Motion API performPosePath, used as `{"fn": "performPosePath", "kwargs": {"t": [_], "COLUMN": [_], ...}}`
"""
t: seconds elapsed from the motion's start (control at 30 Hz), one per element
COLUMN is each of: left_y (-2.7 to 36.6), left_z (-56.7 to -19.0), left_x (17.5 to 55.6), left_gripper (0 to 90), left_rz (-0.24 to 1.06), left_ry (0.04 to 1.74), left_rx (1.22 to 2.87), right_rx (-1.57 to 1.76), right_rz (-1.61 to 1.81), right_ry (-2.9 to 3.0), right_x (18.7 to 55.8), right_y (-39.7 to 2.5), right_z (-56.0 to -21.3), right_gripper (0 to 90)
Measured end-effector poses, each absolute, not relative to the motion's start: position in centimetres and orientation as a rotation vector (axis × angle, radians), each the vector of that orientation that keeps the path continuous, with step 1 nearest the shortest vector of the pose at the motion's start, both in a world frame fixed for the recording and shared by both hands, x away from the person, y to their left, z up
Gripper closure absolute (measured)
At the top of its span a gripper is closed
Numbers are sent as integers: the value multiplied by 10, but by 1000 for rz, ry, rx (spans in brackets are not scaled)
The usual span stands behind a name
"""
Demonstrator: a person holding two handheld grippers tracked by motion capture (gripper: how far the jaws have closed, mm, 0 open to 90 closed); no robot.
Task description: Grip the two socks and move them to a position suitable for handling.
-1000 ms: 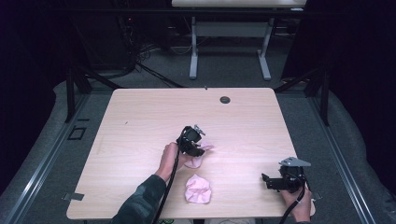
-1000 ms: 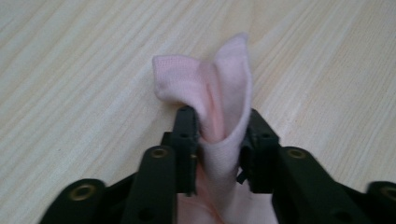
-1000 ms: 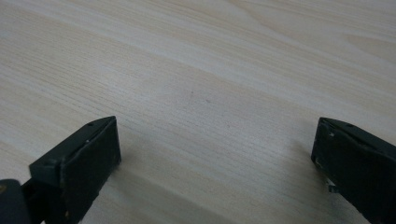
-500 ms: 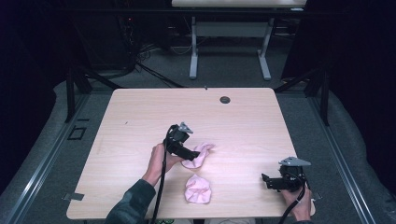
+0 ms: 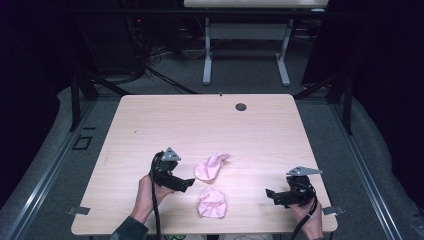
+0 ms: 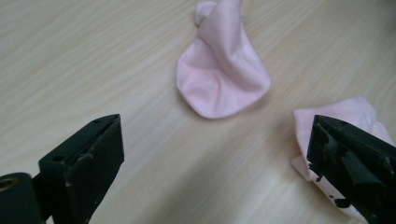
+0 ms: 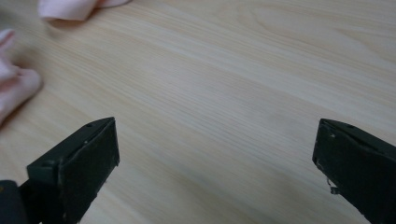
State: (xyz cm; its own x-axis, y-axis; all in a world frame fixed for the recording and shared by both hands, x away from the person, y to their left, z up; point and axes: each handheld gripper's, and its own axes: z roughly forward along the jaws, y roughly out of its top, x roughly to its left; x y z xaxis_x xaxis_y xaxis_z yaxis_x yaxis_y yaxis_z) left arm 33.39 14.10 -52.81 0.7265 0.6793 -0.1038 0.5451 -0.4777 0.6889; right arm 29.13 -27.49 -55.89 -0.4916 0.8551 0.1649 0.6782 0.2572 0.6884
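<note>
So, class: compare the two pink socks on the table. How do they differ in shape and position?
The far sock lies stretched out, tapering to a raised tip; the near sock is bunched into a rounder, wrinkled heap. The far sock sits ahead of the open left gripper; the near sock lies closer to the table's front edge. Both are pale pink, lie apart, and neither is held.

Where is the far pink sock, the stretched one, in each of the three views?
High view: far pink sock at table centre, right of the left gripper.
Left gripper view: top centre, ahead of the open fingers.
Right gripper view: top left corner, cut by the edge.
Shared landmark: the crumpled near sock, beside it.
</note>
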Motion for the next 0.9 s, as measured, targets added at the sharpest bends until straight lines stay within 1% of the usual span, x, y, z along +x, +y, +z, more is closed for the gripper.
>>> {"fn": "performPosePath", "kwargs": {"t": [0.13, 0.2, 0.43, 0.53, 0.83, 0.9], "left_y": [147, 150, 158, 161, 147, 144], "left_z": [-534, -537, -541, -543, -555, -557], "left_x": [319, 311, 287, 278, 252, 250], "left_gripper": [1, 0, 0, 2, 2, 2], "left_rz": [247, 252, 290, 291, 273, 264], "left_ry": [938, 952, 974, 989, 998, 995], "left_rx": [2169, 2140, 2114, 2083, 2068, 2070], "right_rx": [1350, 1312, 1176, 1133, 1032, 1027], "right_rz": [1075, 1077, 1082, 1092, 1077, 1080], "right_ry": [2340, 2353, 2423, 2452, 2541, 2558], "right_x": [289, 288, 288, 289, 291, 293], "right_y": [-251, -239, -202, -188, -152, -147], "right_z": [-546, -541, -524, -519, -512, -512], "right_gripper": [2, 5, 7, 21, 63, 93]}}
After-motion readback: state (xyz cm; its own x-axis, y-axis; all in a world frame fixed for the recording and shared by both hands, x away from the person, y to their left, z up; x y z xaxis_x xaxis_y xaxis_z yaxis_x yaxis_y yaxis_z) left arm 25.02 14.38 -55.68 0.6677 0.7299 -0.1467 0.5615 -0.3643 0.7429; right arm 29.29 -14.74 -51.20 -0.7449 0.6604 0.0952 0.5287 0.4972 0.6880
